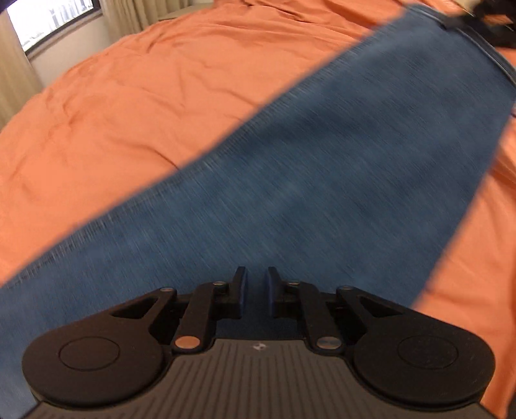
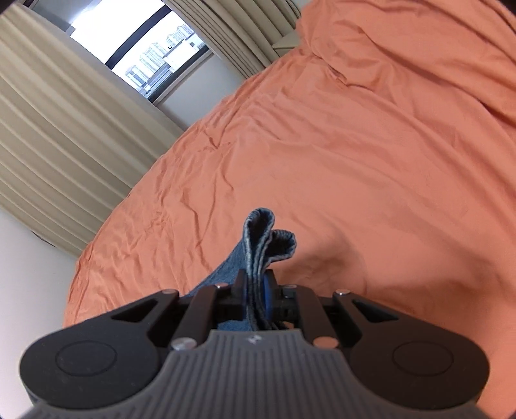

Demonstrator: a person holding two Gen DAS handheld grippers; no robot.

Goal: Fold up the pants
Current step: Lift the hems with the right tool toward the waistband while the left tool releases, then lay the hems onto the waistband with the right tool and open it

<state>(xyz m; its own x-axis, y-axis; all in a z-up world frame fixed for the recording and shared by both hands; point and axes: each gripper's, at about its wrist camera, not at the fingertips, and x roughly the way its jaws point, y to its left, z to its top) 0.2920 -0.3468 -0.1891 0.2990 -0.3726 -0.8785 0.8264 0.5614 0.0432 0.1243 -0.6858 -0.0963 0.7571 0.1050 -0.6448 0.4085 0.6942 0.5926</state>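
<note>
Blue denim pants (image 1: 322,167) stretch as a long band across the orange bedspread (image 1: 129,112) in the left wrist view, blurred by motion. My left gripper (image 1: 256,274) is over the denim with its jaws nearly together and a narrow gap between the blue pads; I cannot tell whether cloth is pinched. My right gripper (image 2: 256,275) is shut on a folded bunch of the pants (image 2: 264,241), whose hem edges stick up past the fingertips above the bed. It shows as a dark shape (image 1: 483,19) at the far end of the pants.
The orange bedspread (image 2: 354,161) is wrinkled and fills most of both views. Beige curtains (image 2: 64,129) and a window (image 2: 145,48) stand beyond the bed's far edge. A white wall shows below the curtains.
</note>
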